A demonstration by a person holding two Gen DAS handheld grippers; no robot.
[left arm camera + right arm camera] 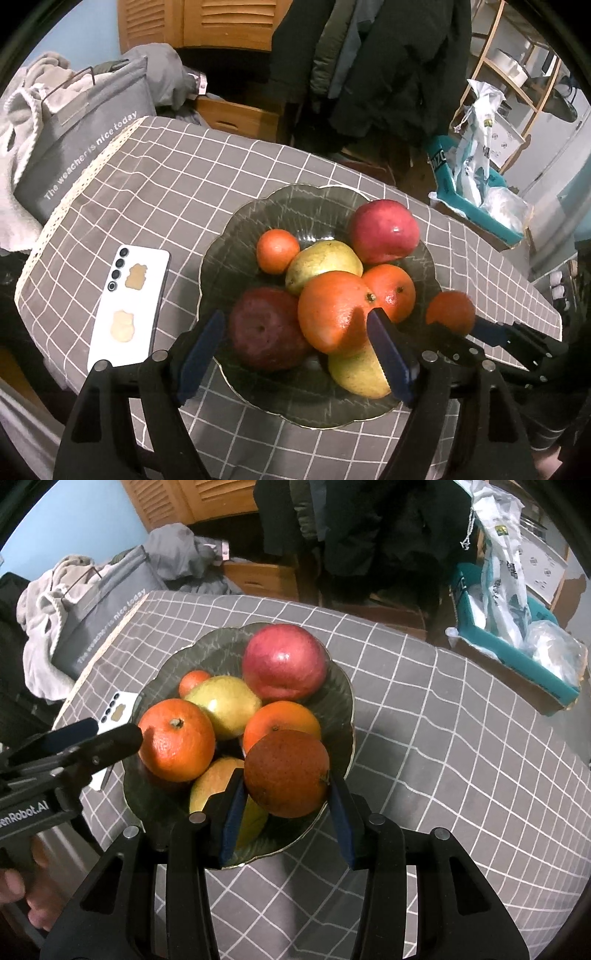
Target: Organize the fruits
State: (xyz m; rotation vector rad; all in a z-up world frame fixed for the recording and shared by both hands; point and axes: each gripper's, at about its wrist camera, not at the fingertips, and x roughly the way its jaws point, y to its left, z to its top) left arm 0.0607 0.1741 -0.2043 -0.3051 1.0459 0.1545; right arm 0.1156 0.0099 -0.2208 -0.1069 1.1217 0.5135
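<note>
My right gripper has its fingers clamped on a small orange, pads on opposite flanks across its widest part, holding it above the glass bowl's rim at about five o'clock. It feels light and firm, but the pebbled skin is rounded and could roll out if I squeeze off-centre, so I keep the grip on the equator. My left gripper hangs empty over the pile, fingers apart, one on either side of the large orange.

The bowl is already heaped: red apple at twelve o'clock, mango in the middle. The stack looks unstable, I think; a nudge could send fruit rolling. Open counter lies from two to five o'clock. The phone sits at nine o'clock, near the counter's edge.
</note>
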